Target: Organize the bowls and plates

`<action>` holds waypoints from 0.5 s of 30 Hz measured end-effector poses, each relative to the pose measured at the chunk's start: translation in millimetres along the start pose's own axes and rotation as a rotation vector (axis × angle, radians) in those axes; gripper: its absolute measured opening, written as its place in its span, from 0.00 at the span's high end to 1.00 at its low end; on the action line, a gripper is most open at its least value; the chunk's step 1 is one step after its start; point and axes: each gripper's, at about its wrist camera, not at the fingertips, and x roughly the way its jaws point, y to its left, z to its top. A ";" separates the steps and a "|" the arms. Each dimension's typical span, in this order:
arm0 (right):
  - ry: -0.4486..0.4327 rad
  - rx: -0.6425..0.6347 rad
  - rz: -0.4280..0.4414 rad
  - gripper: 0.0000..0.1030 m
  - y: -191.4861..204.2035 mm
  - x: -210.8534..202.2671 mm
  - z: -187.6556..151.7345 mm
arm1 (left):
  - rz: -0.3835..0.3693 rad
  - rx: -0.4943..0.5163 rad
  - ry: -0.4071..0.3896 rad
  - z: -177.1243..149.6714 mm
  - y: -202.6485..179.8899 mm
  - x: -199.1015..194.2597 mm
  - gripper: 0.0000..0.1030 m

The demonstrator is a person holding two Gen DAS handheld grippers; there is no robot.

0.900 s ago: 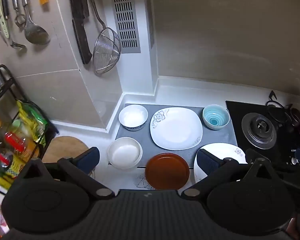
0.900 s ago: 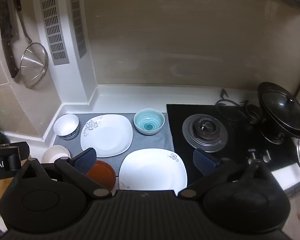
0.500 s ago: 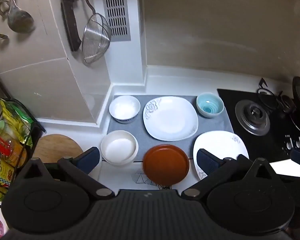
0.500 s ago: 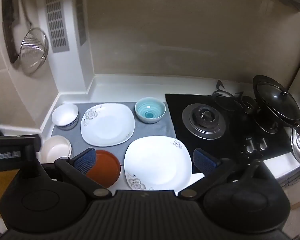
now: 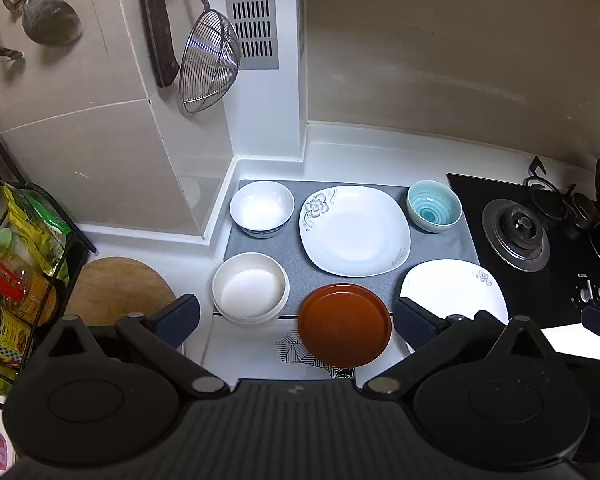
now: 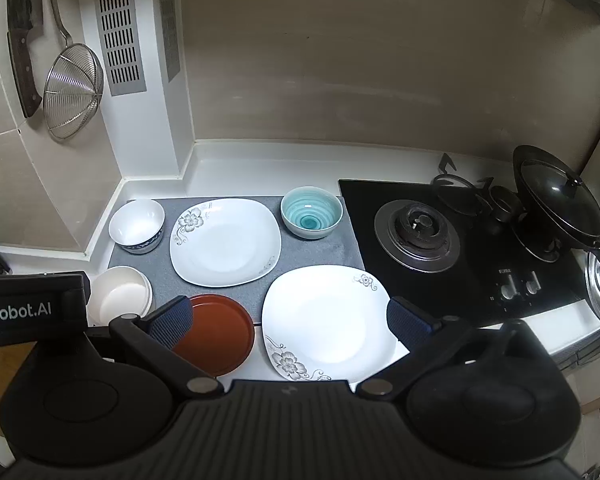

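On a grey mat (image 5: 440, 246) (image 6: 160, 280) lie a square white plate with flowers (image 5: 354, 230) (image 6: 225, 242), a white bowl with a blue foot (image 5: 261, 209) (image 6: 137, 225) and a teal bowl (image 5: 434, 205) (image 6: 311, 211). Nearer the counter's front are a cream bowl (image 5: 250, 287) (image 6: 118, 296), a brown round plate (image 5: 344, 324) (image 6: 216, 334) and a second square white plate (image 5: 454, 290) (image 6: 324, 322). My left gripper (image 5: 296, 318) hangs open above the cream bowl and the brown plate. My right gripper (image 6: 290, 320) hangs open above the near white plate. Neither holds anything.
A black gas hob (image 6: 440, 240) with a lidded wok (image 6: 560, 200) fills the right. A strainer (image 5: 208, 68), a cleaver and ladles hang on the left wall. A round wooden board (image 5: 116, 286) and a wire rack of bottles (image 5: 16, 264) stand at the left.
Both cameras have shifted over the counter; the dishes sit higher and further right in the left view, and the near white plate shows more fully in the right view. No dish has moved.
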 end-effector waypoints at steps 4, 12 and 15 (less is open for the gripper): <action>0.008 0.003 -0.014 0.00 3.7 2.9 1.3 | -0.012 -0.002 0.009 3.5 7.2 4.6 0.00; 0.024 0.023 -0.037 0.00 8.8 7.6 0.6 | -0.026 0.012 0.018 1.5 10.8 8.8 0.00; 0.026 0.033 -0.040 0.00 5.6 8.4 -0.4 | -0.032 0.020 0.020 1.4 8.5 9.0 0.00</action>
